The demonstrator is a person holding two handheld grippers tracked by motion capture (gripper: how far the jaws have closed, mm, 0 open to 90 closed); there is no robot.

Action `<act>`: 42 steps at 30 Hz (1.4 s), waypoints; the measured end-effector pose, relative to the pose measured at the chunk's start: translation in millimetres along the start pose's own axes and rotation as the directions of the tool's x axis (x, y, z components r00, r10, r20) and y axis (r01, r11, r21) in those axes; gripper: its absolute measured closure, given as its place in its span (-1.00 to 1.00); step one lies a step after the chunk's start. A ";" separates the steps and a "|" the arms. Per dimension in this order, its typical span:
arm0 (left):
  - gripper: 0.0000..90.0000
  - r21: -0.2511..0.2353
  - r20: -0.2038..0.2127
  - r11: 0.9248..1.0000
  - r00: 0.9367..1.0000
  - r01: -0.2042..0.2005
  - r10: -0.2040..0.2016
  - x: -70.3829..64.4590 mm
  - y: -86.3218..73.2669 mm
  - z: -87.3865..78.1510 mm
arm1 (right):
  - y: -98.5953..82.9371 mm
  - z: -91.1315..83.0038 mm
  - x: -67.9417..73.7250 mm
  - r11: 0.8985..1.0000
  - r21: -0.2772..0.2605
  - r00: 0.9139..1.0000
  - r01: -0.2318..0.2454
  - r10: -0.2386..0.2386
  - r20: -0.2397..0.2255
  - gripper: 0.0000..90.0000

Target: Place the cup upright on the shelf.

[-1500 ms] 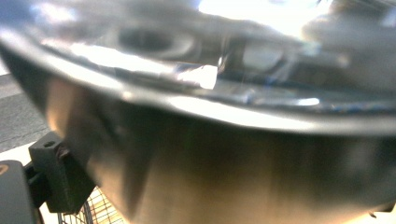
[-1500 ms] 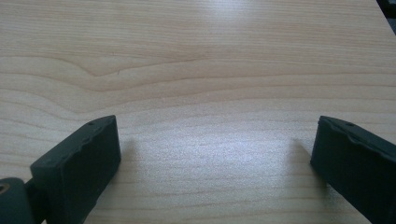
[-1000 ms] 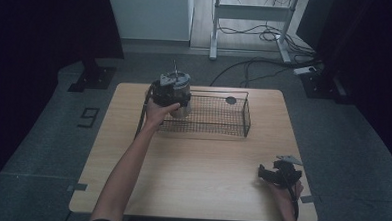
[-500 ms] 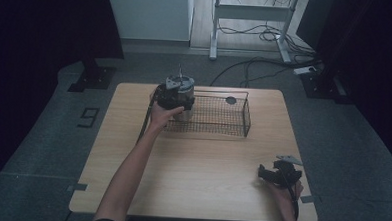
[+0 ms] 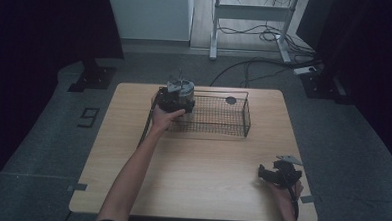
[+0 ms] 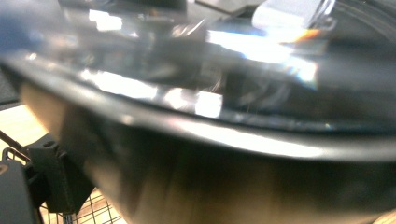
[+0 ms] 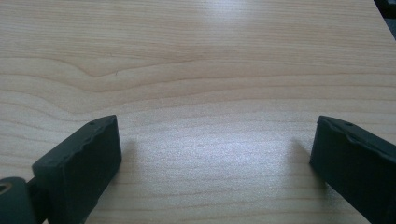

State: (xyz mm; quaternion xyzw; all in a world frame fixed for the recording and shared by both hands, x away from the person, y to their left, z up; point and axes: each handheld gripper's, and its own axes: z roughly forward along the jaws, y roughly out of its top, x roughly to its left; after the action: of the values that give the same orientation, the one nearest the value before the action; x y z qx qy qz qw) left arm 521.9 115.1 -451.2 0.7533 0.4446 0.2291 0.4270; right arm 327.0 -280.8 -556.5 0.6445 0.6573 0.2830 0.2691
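Fingers of right gripper [image 7: 212, 154] spread wide over table [image 7: 196, 70]; left gripper [image 5: 176, 97] grasps upright jar [image 6: 224, 140].

The person's left arm [image 5: 131, 172] reaches far forward from the bottom edge of the high view, its hand [image 5: 162, 120] wrapped around the left gripper [image 5: 176, 97]; whether that gripper's 2 jaws are apart or closed cannot be made out. The right hand [image 5: 283, 190] sits low near the person, holding the right gripper [image 5: 276, 173]. In the right gripper view its 2 black jaws stand wide apart.
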 end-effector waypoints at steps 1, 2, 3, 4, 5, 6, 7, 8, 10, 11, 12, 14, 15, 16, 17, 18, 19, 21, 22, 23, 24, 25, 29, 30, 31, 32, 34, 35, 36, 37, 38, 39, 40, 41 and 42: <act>-0.92 0.000 0.000 1.000 1.000 0.000 0.000 0.0 0.0 0.0 | 0.0 0.0 0.0 1.000 0.000 1.000 0.000 0.000 0.000 -0.96; -0.92 0.003 0.000 1.000 1.000 0.001 -0.001 -0.2 -0.8 0.4 | 0.0 0.0 0.0 1.000 0.000 1.000 0.000 0.000 0.000 -0.96; -0.92 0.002 -0.001 1.000 1.000 0.003 -0.003 -0.5 -1.6 0.8 | 0.0 -0.1 0.0 1.000 0.000 1.000 0.000 0.000 0.000 -0.96; -0.92 0.004 0.000 1.000 1.000 0.005 -0.005 -0.9 -2.2 1.2 | 0.0 -0.1 0.0 1.000 0.000 1.000 0.001 -0.001 0.000 -0.96; -0.92 0.005 0.001 1.000 1.000 0.004 -0.004 -1.0 -2.7 1.5 | 0.0 -0.1 0.0 1.000 0.000 1.000 0.001 -0.001 0.000 -0.96; -0.92 0.006 0.001 1.000 1.000 0.004 -0.004 -1.2 -3.4 2.2 | 0.0 -0.1 0.0 1.000 0.000 1.000 0.001 -0.001 0.000 -0.96; -0.92 0.008 0.003 1.000 1.000 0.005 -0.005 -1.5 -4.0 2.8 | 0.0 -0.1 0.0 1.000 0.000 1.000 0.001 -0.001 0.000 -0.96; -0.92 0.009 0.003 1.000 1.000 0.005 -0.005 -1.6 -4.6 3.3 | 0.0 -0.1 0.0 1.000 0.000 1.000 0.000 0.000 0.000 -0.96; -0.92 0.010 0.001 1.000 1.000 0.008 -0.008 -2.0 -6.0 4.7 | 0.0 -0.1 0.0 1.000 0.000 1.000 0.001 -0.001 0.000 -0.96; -0.92 0.010 0.001 1.000 1.000 0.008 -0.008 -2.0 -6.0 4.7 | 0.0 -0.1 0.0 1.000 0.000 1.000 0.001 -0.001 0.000 -0.96; -0.92 0.014 0.001 1.000 1.000 0.008 -0.008 -2.0 -6.7 5.2 | 0.0 -0.1 0.0 1.000 0.000 1.000 0.001 -0.001 0.000 -0.96; -0.92 0.016 -0.002 1.000 1.000 0.009 -0.009 -2.0 -7.4 5.7 | 0.0 -0.1 0.0 1.000 0.000 1.000 0.001 -0.001 0.000 -0.96; -0.92 0.016 -0.008 1.000 1.000 0.012 -0.011 -2.3 -7.9 6.0 | 0.0 -0.1 0.0 1.000 0.000 1.000 0.001 -0.001 0.000 -0.96; -0.92 0.015 -0.011 1.000 1.000 0.013 -0.012 -2.7 -8.4 6.2 | 0.0 -0.1 0.0 1.000 0.000 1.000 0.000 0.000 0.000 -0.96; -0.92 0.014 -0.013 1.000 1.000 0.012 -0.012 -2.9 -8.7 6.3 | 0.0 -0.1 0.0 1.000 0.000 1.000 0.000 0.000 0.000 -0.96; -0.92 0.014 -0.012 1.000 1.000 0.013 -0.013 -3.3 -9.0 6.5 | 0.0 -0.1 0.0 1.000 0.000 1.000 0.001 -0.001 0.000 -0.96; -0.92 0.015 -0.011 1.000 1.000 0.012 -0.012 -3.6 -9.4 6.8 | 0.0 -0.1 0.0 1.000 0.000 1.000 0.000 0.000 0.000 -0.96; -0.92 0.016 -0.013 1.000 1.000 0.011 -0.011 -4.1 -10.1 7.3 | 0.0 -0.1 0.0 1.000 0.000 1.000 0.000 0.000 0.000 -0.96; -0.92 0.015 -0.014 1.000 1.000 0.013 -0.012 -4.5 -10.5 7.8 | 0.0 0.0 0.0 1.000 0.000 1.000 0.001 -0.001 0.000 -0.96; -0.92 0.018 -0.015 1.000 1.000 0.011 -0.011 -4.6 -11.0 8.0 | 0.0 0.0 0.0 1.000 0.000 1.000 0.001 -0.001 0.000 -0.96; -0.92 0.019 -0.016 1.000 1.000 0.010 -0.010 -4.7 -12.0 8.9 | 0.0 -0.1 0.0 1.000 0.000 1.000 0.001 -0.001 0.000 -0.96; -0.92 0.019 -0.016 1.000 1.000 0.010 -0.010 -4.7 -12.0 8.9 | 0.0 -0.1 0.0 1.000 0.000 1.000 0.001 -0.001 0.000 -0.96; -0.92 0.026 -0.024 1.000 1.000 0.013 -0.012 -4.8 -15.2 11.3 | 0.0 -0.1 0.0 1.000 0.000 1.000 0.001 -0.001 0.000 -0.96; -0.92 0.030 -0.024 0.999 1.000 0.015 -0.014 -4.8 -16.3 12.2 | 0.0 -0.1 0.0 1.000 0.000 1.000 0.000 0.000 0.000 -0.96; -0.92 0.033 -0.024 0.999 1.000 0.016 -0.015 -4.9 -16.9 12.7 | 0.0 -0.1 0.0 1.000 0.000 1.000 0.001 -0.001 0.000 -0.96; -0.92 0.037 -0.028 0.999 0.999 0.015 -0.014 -5.7 -17.6 13.6 | 0.0 -0.1 0.0 1.000 0.000 1.000 0.001 -0.001 0.000 -0.96; -0.93 0.040 -0.032 0.999 0.999 0.009 -0.008 -6.5 -18.8 14.7 | 0.0 -0.1 0.0 1.000 0.000 1.000 0.001 -0.001 0.000 -0.96; -0.93 0.041 -0.031 0.999 0.999 0.011 -0.010 -6.7 -19.4 15.2 | 0.0 -0.1 0.0 1.000 0.000 1.000 0.001 -0.001 0.000 -0.96; -0.93 0.041 -0.031 0.999 0.999 0.015 -0.013 -6.9 -20.0 15.6 | 0.0 -0.1 0.0 1.000 0.000 1.000 0.001 -0.001 0.000 -0.96; -0.93 0.041 -0.031 0.999 0.999 0.017 -0.016 -6.9 -20.5 16.0 | 0.0 -0.1 0.0 1.000 0.000 1.000 0.000 0.000 0.000 -0.96; -0.93 0.040 -0.032 0.999 0.999 0.018 -0.017 -6.7 -21.0 16.3 | 0.0 -0.1 0.0 1.000 0.000 1.000 0.000 0.000 0.000 -0.96; -0.93 0.040 -0.033 0.999 0.999 0.018 -0.016 -6.2 -21.2 16.3 | 0.0 -0.1 0.0 1.000 0.000 1.000 0.001 -0.001 0.000 -0.96; -0.93 0.037 -0.033 0.999 0.999 0.024 -0.023 -5.7 -21.4 16.2 | 0.0 -0.1 0.0 1.000 0.000 1.000 0.001 -0.001 0.000 -0.96; -0.93 0.037 -0.033 0.999 0.999 0.024 -0.023 -5.7 -21.4 16.2 | 0.0 -0.1 0.0 1.000 0.000 1.000 0.001 -0.001 0.000 -0.96; -0.93 0.036 -0.032 0.999 0.999 0.026 -0.025 -5.4 -21.5 16.1 | 0.0 -0.1 0.0 1.000 0.000 1.000 0.000 0.000 0.000 -0.96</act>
State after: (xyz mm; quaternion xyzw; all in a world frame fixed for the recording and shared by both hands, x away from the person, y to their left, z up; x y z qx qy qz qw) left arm 520.8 108.5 -477.7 0.7515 0.4649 0.2276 0.4090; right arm 327.0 -280.8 -556.4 0.6444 0.6575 0.2830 0.2691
